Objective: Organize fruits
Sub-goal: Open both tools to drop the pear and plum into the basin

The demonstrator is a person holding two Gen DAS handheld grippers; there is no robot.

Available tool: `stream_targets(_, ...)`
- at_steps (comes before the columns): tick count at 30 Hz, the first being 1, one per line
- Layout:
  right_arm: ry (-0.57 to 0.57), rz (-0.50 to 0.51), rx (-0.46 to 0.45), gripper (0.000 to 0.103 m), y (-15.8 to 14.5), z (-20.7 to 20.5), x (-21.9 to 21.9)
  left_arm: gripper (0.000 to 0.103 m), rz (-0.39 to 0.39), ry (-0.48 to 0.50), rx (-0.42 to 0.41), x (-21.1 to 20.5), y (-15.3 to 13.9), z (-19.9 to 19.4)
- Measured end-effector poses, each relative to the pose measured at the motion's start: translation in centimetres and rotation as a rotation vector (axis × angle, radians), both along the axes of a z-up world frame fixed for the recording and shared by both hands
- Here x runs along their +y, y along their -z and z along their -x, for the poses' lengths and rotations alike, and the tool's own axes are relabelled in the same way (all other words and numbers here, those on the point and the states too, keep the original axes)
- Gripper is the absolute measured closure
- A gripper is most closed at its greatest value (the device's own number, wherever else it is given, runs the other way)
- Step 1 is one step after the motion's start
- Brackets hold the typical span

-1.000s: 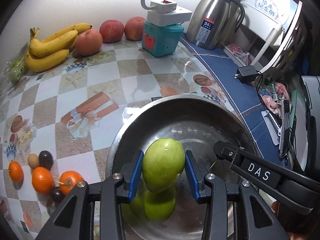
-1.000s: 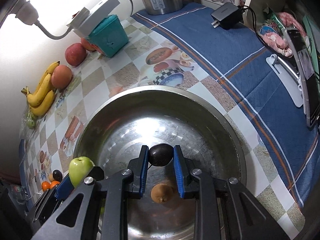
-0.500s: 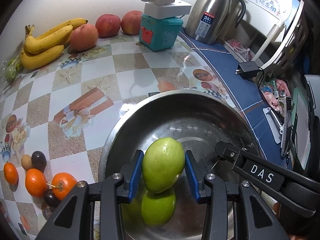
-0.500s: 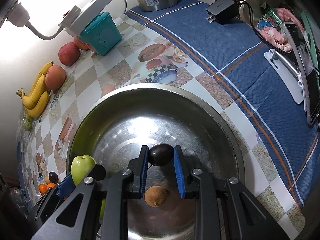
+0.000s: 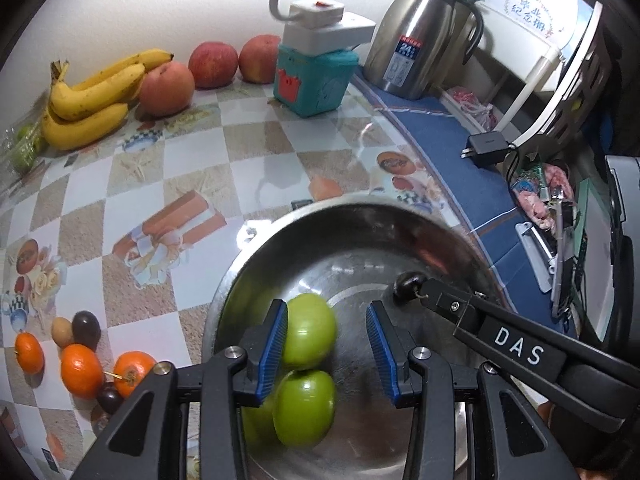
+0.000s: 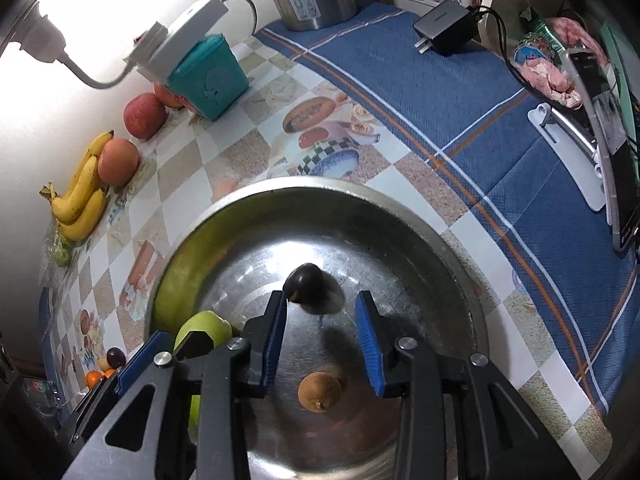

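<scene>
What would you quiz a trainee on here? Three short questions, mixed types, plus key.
1. True or false: the small brown fruit lies inside the steel bowl.
2. What rests on top of the teal box? A) a white power strip B) a plate C) a book
3. How many oranges lie outside the bowl?

Key: 1 true; 2 A; 3 three.
</scene>
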State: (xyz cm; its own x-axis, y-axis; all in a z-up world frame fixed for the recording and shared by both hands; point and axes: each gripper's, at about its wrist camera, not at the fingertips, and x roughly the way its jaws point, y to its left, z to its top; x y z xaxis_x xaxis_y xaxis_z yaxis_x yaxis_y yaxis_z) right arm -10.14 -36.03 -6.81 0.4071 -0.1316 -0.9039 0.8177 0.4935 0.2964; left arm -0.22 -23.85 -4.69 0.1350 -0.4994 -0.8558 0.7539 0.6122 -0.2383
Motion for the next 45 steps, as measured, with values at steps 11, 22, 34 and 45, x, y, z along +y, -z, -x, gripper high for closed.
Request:
stream_targets(11, 0.011, 0.043, -0.044, 0.066, -2.3, 0.7, 0.1, 0.058, -0.031, -0.083, -0.017, 2.0, -2.9, -1.5)
stream_targets(22, -0.033, 0.034, -0.016, 0.066, -1.7, 0.1, 0.9, 0.058, -0.07, -0.357, 0.073, 8.0, -2.5, -5.8)
stream_targets(34, -0.083, 0.044, 0.015, 0.063, -1.5, -0.7, 1.9, 0.045, -0.059, -0.508, 0.186, 12.1, -1.5, -7.9)
stream_targets(45, -0.066, 0.045, 0.033, 0.031, -0.9, -0.7, 1.8, 0.013, -0.074, -0.558, 0.242, 13.1, 0.0, -8.6)
